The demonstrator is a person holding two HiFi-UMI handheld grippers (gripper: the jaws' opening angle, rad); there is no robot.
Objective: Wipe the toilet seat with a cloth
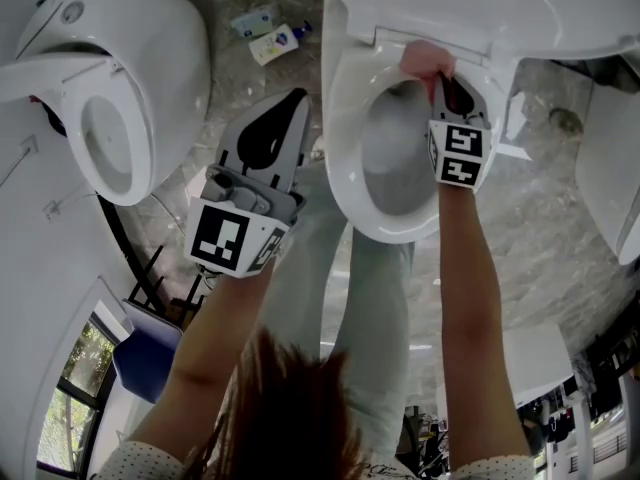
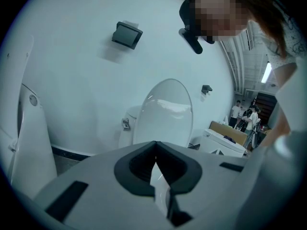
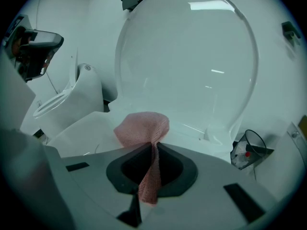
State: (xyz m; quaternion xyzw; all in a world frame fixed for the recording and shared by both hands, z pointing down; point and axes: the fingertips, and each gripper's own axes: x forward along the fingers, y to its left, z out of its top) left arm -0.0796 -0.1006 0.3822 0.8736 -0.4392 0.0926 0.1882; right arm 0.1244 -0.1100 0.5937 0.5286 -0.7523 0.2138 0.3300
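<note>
Over grey floor point(image 1: 545, 223), left tongs point(image 1: 296, 98) closed, empty; right tongs point(image 1: 441, 78) pinch cloth point(image 1: 427, 60) at rear edge of seat point(image 1: 345, 108)

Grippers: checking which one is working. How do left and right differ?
The right gripper is shut on a pink cloth at the back of the toilet seat; the left gripper is shut on nothing. The right reaches over the bowl; the left hangs beside it. Both carry marker cubes.

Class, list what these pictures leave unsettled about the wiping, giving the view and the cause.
- Whether the pink cloth touches the toilet seat: head view, right tongs cover the spot; right gripper view, the bunched cloth hides it.
- Print on the floor bottles: head view, too small.
- What the distant people do: left gripper view, too small.
</note>
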